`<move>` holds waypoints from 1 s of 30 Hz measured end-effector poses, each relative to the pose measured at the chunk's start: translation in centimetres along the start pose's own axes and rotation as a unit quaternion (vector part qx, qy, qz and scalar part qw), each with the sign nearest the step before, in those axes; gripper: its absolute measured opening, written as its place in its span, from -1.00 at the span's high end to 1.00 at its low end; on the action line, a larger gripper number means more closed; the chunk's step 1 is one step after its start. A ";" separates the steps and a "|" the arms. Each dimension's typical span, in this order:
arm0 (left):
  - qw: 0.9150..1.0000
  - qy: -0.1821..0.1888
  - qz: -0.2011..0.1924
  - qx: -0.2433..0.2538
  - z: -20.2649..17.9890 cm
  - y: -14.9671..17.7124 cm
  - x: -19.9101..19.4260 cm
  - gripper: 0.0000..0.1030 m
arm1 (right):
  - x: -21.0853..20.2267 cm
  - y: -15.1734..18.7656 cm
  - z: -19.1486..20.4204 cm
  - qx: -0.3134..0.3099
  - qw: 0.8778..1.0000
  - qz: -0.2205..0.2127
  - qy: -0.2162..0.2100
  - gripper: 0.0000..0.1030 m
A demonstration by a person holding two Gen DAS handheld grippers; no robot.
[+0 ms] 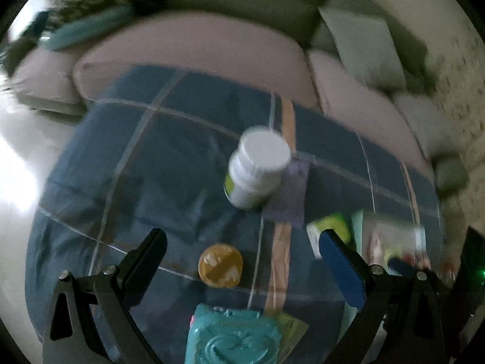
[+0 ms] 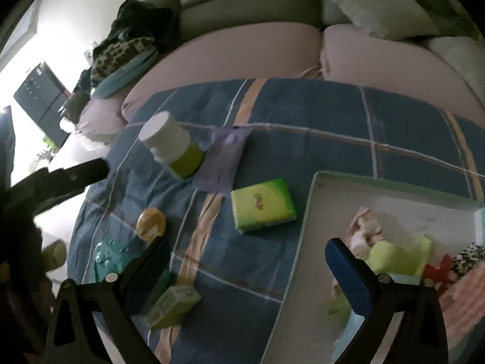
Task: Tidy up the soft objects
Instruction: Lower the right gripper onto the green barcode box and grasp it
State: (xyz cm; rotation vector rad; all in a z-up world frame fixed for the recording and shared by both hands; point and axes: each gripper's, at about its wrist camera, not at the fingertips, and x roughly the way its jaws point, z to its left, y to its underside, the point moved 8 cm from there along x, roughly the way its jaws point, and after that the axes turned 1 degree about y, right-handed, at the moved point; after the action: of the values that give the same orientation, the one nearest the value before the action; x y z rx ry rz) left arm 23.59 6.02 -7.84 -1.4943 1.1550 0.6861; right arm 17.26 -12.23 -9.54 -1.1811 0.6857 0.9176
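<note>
Soft objects lie partly in an open white box (image 2: 394, 194) at the right of a blue checked cloth (image 2: 303, 115): a pale yellow-green piece (image 2: 397, 256), a pinkish bundle (image 2: 363, 227), a red item (image 2: 436, 268) and a black-and-white spotted one (image 2: 469, 257). Contents of the box are readable only in the right wrist view; the left wrist view shows just a blurred edge of the box (image 1: 391, 236). Loose on the cloth: green tissue pack (image 2: 262, 204), purple flat packet (image 2: 225, 157), white bottle (image 2: 171, 144) with a green label, round orange piece (image 2: 150, 223), small green carton (image 2: 174, 306), teal embossed piece (image 2: 109, 257). Left wrist view gives the teal piece (image 1: 233, 336) close and sharp-edged at bottom centre, orange piece (image 1: 220, 265) just above it, bottle (image 1: 257, 171) leaning, its base touching the purple packet (image 1: 288, 194), tissue pack (image 1: 330, 230) half hidden behind one finger. Left gripper (image 1: 242, 265): fingers spread wide, nothing between them, hanging above the orange piece; frame motion-blurred. Its black finger also enters the right view at left (image 2: 75, 176). Right gripper (image 2: 245, 276): fingers spread, empty, blue pad (image 2: 348, 276) over the box edge, other finger beside the small carton. Pink and grey sofa cushions (image 2: 242, 51) behind.
</note>
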 end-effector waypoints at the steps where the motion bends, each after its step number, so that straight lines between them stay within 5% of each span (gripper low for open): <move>1: 1.000 0.000 0.027 0.011 0.2 0.2 0.6 -0.94 | 0.1 0.2 0.2 -0.002 1.000 0.003 -0.004 -1.00; 5: 0.998 -0.024 0.050 0.033 1.0 1.0 0.4 -0.94 | 0.5 2.6 2.0 -0.032 0.998 0.030 -0.036 -1.00; 9: 0.998 0.007 0.069 0.005 1.6 2.1 0.3 -0.94 | 0.9 5.1 2.8 -0.061 0.995 0.063 -0.040 -1.00; 17: 0.996 -0.005 0.087 -0.005 3.3 3.9 0.4 -0.94 | 0.3 8.8 6.3 -0.167 0.981 0.082 -0.054 -1.00; 30: 0.991 0.019 0.124 -0.034 4.3 4.8 2.4 -0.94 | 4.4 10.1 8.0 -0.222 0.969 0.101 -0.044 -1.00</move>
State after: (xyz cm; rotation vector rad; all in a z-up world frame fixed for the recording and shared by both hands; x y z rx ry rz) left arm 20.77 9.65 -12.97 -1.4386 1.3736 0.8763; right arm 10.38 -2.29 -15.90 -1.4703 0.5486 1.3364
